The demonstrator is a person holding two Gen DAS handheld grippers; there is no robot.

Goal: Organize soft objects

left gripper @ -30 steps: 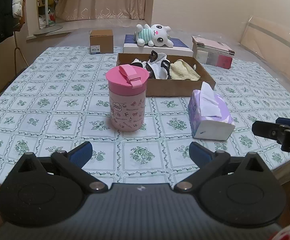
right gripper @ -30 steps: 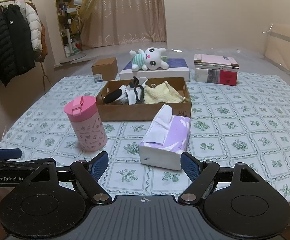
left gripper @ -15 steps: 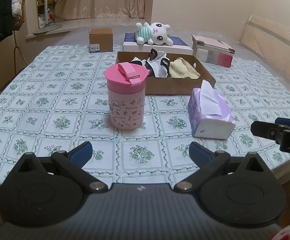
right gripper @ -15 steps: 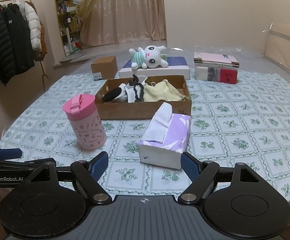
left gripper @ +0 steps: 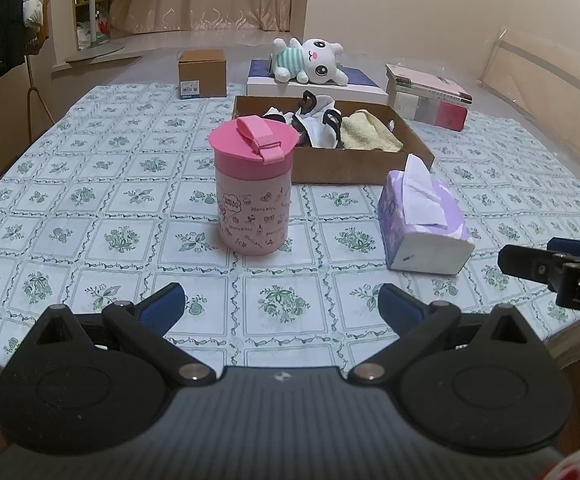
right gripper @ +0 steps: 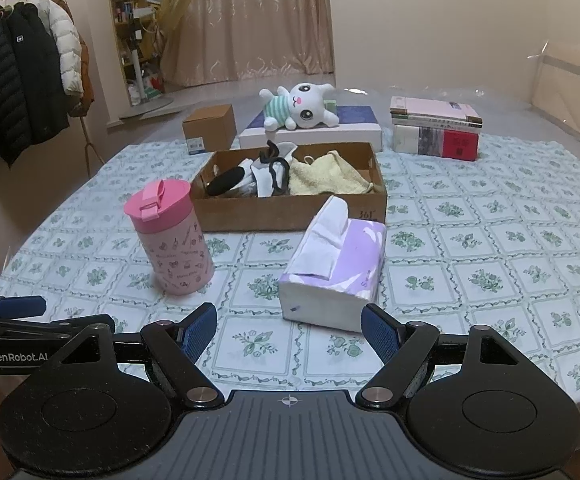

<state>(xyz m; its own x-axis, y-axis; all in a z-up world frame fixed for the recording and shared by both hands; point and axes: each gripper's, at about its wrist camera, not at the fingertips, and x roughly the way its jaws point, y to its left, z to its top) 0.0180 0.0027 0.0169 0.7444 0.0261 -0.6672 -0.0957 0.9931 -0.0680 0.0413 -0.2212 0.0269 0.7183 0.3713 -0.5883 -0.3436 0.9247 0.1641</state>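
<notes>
A shallow cardboard box [left gripper: 369, 168] [right gripper: 250, 216] in the middle of the table holds a yellow towel [left gripper: 369, 136] [right gripper: 325, 176] and black-and-white cloth items [left gripper: 313, 124] [right gripper: 266, 172]. A white plush bunny [left gripper: 309, 60] [right gripper: 297, 108] lies on a flat white box behind it. A purple tissue pack [left gripper: 421, 216] [right gripper: 337, 268] lies in front of the box. My left gripper [left gripper: 280, 306] is open and empty, near the table's front edge. My right gripper [right gripper: 290, 330] is open and empty, just in front of the tissue pack.
A pink lidded cup [left gripper: 254, 188] [right gripper: 170, 236] stands left of the tissue pack. A small brown carton [left gripper: 202, 68] [right gripper: 210, 128] and a stack of books [left gripper: 429, 96] [right gripper: 437, 132] sit at the back. Coats [right gripper: 18, 80] hang at the left.
Both grippers have drawn back slightly and tilted; the objects on the table have not moved. Both stay open.
</notes>
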